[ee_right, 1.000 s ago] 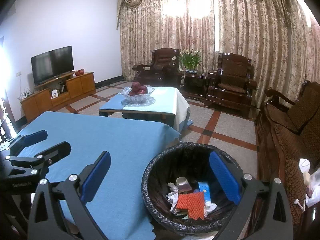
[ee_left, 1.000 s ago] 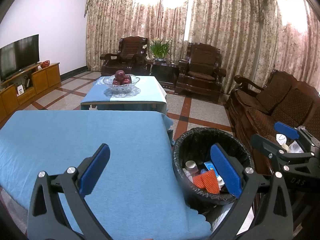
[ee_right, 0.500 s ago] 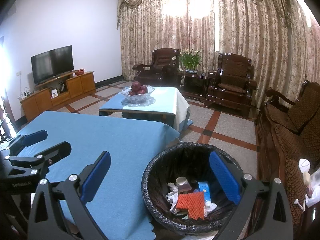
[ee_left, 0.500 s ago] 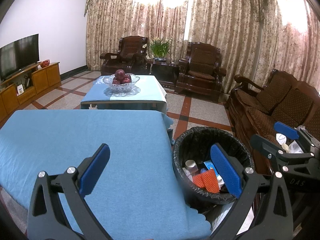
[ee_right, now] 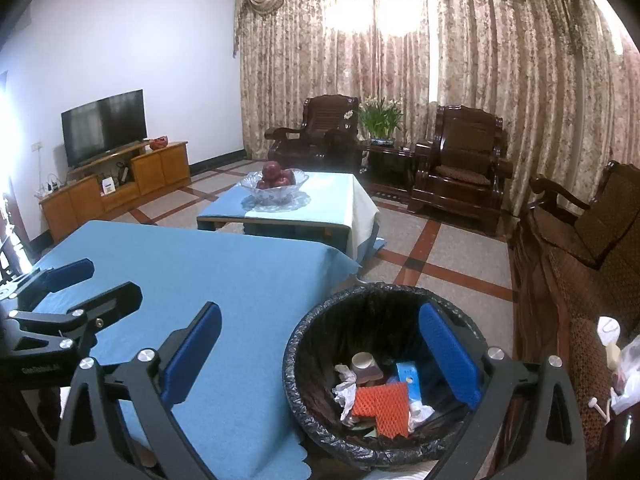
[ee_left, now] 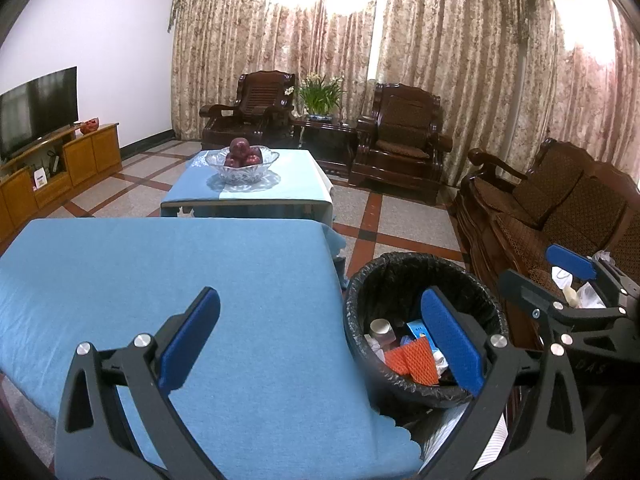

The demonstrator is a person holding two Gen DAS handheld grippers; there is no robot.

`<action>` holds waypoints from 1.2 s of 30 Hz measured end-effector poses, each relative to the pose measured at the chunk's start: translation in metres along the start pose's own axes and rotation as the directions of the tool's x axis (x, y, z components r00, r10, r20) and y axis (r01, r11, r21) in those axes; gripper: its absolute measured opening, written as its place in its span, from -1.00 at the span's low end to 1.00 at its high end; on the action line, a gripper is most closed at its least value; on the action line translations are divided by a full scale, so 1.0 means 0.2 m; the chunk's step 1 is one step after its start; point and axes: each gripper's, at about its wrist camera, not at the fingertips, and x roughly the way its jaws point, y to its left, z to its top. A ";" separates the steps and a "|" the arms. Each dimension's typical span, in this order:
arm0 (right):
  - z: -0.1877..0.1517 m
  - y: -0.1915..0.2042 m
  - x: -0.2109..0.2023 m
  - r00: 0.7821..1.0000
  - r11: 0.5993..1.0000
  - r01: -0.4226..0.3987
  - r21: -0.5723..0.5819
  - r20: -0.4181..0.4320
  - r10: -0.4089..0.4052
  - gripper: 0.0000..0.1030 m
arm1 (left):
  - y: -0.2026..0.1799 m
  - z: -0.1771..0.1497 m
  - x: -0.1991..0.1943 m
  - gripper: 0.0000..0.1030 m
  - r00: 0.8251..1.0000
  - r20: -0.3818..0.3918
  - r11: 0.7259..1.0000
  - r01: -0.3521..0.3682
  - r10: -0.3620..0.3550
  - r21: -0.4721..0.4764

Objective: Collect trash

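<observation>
Orange netting [ee_right: 382, 404] hides trash in bin [ee_right: 304, 344]

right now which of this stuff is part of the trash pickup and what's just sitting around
Part of the job:
- trash bin with black liner
- orange foam net inside it
- crumpled paper inside it
- blue carton inside it
- left hand-held gripper, open
- right hand-held gripper, open

Just sitting around:
- fruit bowl
- TV
- potted plant
- armchairs

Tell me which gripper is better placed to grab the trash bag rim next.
Right, probably: the right gripper, open and empty, faces the trash bin; the left gripper, also open, hangs mostly over the blue table.
</observation>
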 end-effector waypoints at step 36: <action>0.00 0.01 0.01 1.000 1.000 -0.002 -0.006 -0.007 0.002 0.88 | 0.01 0.01 0.00 0.90 1.000 -0.001 1.000 0.001 -0.001 -0.003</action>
